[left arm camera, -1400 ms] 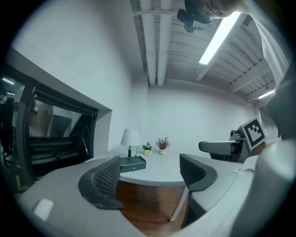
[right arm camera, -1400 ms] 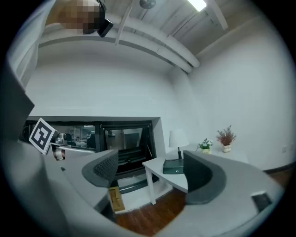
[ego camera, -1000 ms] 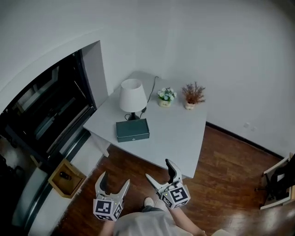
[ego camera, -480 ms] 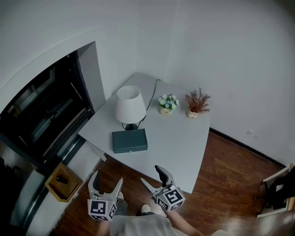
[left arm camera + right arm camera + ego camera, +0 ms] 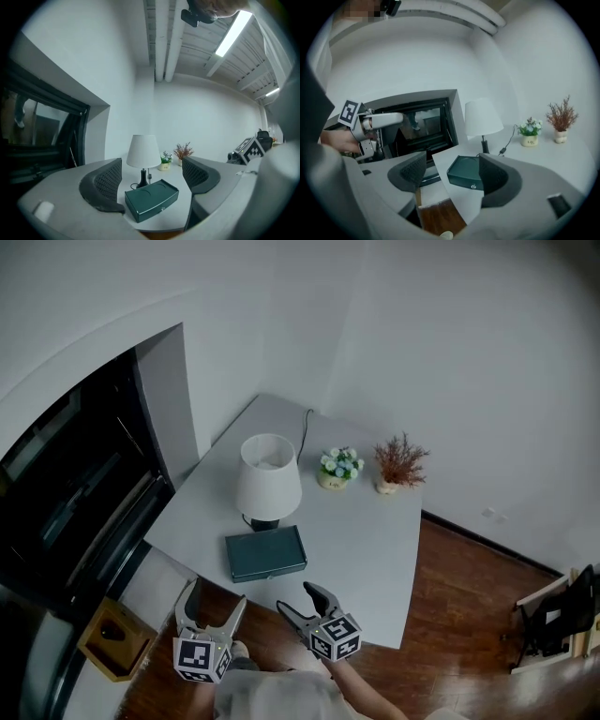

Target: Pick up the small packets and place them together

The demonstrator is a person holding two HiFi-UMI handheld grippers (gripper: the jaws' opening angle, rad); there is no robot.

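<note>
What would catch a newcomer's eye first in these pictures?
A white-shaded lamp stands on the pale table with a dark green box just in front of it; a flower pot and a pot of dried twigs sit to its right by the wall. At the table's near edge the left gripper and right gripper hang open and empty, the right's jaws having just closed a little.

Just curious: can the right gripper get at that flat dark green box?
Probably yes: the right gripper, empty jaws open though they have just been closing, is near the white table, with bare tabletop before the flat dark green box.
</note>
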